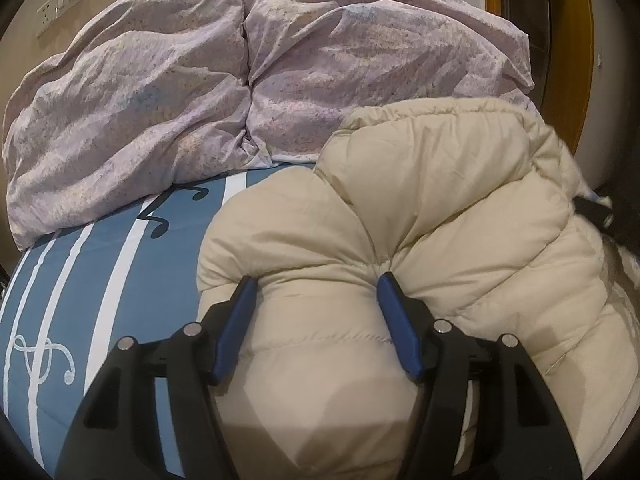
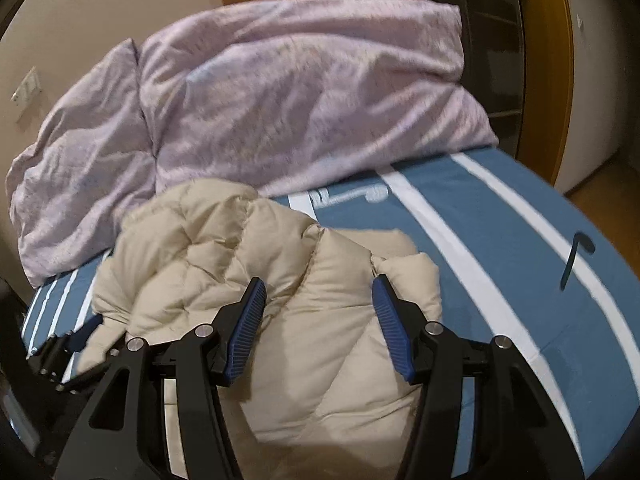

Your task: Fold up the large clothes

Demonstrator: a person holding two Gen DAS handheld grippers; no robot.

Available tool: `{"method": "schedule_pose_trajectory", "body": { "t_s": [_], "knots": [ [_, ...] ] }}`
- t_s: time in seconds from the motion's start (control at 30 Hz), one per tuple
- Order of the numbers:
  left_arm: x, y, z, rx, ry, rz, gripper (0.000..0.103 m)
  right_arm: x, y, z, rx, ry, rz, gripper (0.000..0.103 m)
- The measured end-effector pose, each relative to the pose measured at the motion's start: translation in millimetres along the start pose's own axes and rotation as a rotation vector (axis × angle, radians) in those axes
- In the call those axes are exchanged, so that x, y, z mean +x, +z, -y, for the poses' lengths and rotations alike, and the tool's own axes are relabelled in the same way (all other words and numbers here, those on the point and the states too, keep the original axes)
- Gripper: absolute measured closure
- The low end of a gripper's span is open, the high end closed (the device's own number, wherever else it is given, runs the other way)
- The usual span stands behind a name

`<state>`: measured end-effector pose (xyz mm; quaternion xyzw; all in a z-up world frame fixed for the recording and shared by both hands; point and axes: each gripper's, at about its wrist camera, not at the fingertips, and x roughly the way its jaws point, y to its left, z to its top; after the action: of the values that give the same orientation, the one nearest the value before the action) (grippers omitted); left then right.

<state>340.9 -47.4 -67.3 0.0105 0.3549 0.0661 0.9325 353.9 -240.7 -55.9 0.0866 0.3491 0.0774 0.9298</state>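
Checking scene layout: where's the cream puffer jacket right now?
The cream puffer jacket lies bunched on the blue striped bed sheet, just in front of the lilac duvet; in the left wrist view it fills the lower right.

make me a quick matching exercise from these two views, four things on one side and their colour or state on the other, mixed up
Things:
1. puffer jacket
2. duvet
3. bed sheet
4. left gripper

Descriptions:
A. blue with white stripes
B. jaws squeezing a roll of padded fabric
C. cream, quilted
D. pale lilac, crumpled at the back of the bed

Pairs: 1-C, 2-D, 3-A, 4-B
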Motion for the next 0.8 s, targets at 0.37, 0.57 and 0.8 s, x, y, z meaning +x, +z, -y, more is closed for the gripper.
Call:
{"method": "schedule_pose_trajectory", "body": {
  "t_s": [0.37,0.57,0.8],
  "knots": [
    [-1.4,-0.2,-2.9,-0.024,-0.025,0.014,0.038,19.2,-14.0,9.2,0.034,0.013,-0.026,0.045],
    [-1.7,-0.7,-3.8,-0.030,-0.029,0.020,0.037,21.3,-16.8,8.5,0.034,0.000,-0.031,0.044],
    [-1.2,-0.8,-5.6,-0.043,-0.039,0.020,0.035,23.0,-16.3,10.7,0.042,0.014,-0.043,0.043]
  ]
}}
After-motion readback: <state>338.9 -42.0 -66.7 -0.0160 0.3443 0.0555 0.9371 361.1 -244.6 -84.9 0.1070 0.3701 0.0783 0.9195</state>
